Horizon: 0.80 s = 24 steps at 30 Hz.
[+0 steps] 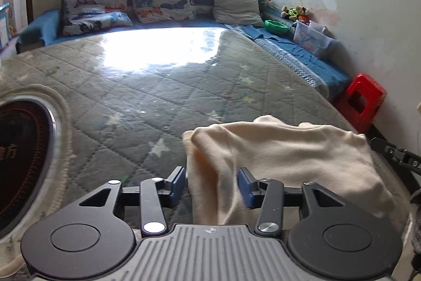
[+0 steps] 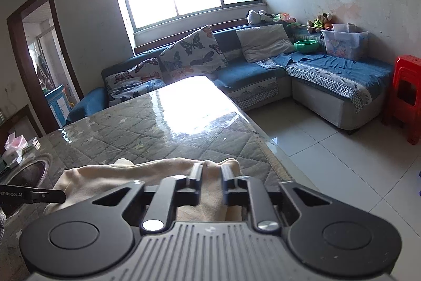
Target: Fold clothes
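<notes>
A cream garment point(image 1: 284, 157) lies bunched on the quilted grey table top point(image 1: 147, 102), near its front right corner. My left gripper point(image 1: 210, 185) is open over the garment's left edge. Its blue pads point(image 1: 176, 183) stand well apart, with cloth lying loose between them. In the right wrist view the same garment point(image 2: 110, 175) spreads across the table's near edge. My right gripper point(image 2: 211, 174) hangs over its right end, jaws a little apart, and a raised fold sits between the fingers without being pinched. Part of the right gripper shows at the left wrist view's right edge.
A round dark cooktop point(image 1: 21, 162) is set into the table at the left. The table's right edge point(image 2: 265, 146) drops to a tiled floor point(image 2: 329, 165). A blue corner sofa point(image 2: 329, 75) with butterfly pillows point(image 2: 194, 54), a plastic box point(image 2: 342, 42) and a red stool point(image 2: 407, 96) stand beyond.
</notes>
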Each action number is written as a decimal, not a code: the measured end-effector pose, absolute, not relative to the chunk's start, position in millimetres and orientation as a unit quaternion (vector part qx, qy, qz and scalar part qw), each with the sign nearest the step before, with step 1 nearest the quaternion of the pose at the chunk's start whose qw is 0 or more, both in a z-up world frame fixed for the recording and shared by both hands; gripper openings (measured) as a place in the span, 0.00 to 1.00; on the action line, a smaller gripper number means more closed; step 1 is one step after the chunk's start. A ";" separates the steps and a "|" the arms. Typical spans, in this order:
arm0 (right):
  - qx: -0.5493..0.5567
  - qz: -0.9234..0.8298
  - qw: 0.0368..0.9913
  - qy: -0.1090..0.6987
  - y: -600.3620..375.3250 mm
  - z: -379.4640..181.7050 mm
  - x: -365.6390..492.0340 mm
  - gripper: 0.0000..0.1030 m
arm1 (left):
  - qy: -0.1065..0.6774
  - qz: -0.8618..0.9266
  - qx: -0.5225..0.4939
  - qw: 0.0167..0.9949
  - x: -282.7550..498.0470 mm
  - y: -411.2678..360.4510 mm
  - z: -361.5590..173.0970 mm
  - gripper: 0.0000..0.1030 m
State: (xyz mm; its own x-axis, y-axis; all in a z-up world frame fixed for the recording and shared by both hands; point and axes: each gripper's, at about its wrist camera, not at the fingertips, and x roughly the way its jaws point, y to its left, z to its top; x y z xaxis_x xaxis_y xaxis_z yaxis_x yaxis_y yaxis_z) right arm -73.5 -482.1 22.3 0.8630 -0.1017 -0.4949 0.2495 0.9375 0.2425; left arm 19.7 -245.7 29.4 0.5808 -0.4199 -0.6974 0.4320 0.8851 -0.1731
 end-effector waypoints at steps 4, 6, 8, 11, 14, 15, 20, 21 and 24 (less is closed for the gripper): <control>0.136 -0.079 0.956 0.248 -462.7 22.6 -76.6 0.43 | 0.383 -0.233 0.022 0.894 9.3 -242.2 30.5 0.57; 0.120 -0.071 0.958 0.250 -450.8 24.0 -77.9 0.47 | 0.378 -0.232 0.029 0.896 3.6 -241.8 30.8 0.63; 0.107 -0.063 0.959 0.254 -437.6 23.0 -79.0 0.57 | 0.373 -0.231 0.037 0.898 -2.6 -242.5 30.2 0.65; 0.081 -0.056 0.960 0.264 -416.7 19.2 -81.2 0.61 | 0.368 -0.231 0.052 0.899 -12.5 -241.6 26.8 0.68; 0.055 -0.053 0.959 0.272 -397.8 13.2 -84.4 0.67 | 0.364 -0.229 0.064 0.901 -19.3 -240.8 22.9 0.71; 0.046 -0.055 0.960 0.272 -392.0 11.7 -86.0 0.68 | 0.363 -0.228 0.067 0.901 -20.8 -239.6 21.0 0.73; 0.005 -0.068 0.959 0.273 -376.1 9.1 -90.9 0.74 | 0.365 -0.225 0.070 0.901 -26.7 -235.4 15.3 0.76; 0.002 -0.069 0.960 0.272 -373.0 9.6 -91.9 0.76 | 0.365 -0.223 0.069 0.901 -28.2 -235.3 15.3 0.77; 0.003 -0.075 0.959 0.274 -365.8 9.7 -94.0 0.81 | 0.369 -0.222 0.065 0.900 -33.4 -232.9 13.1 0.81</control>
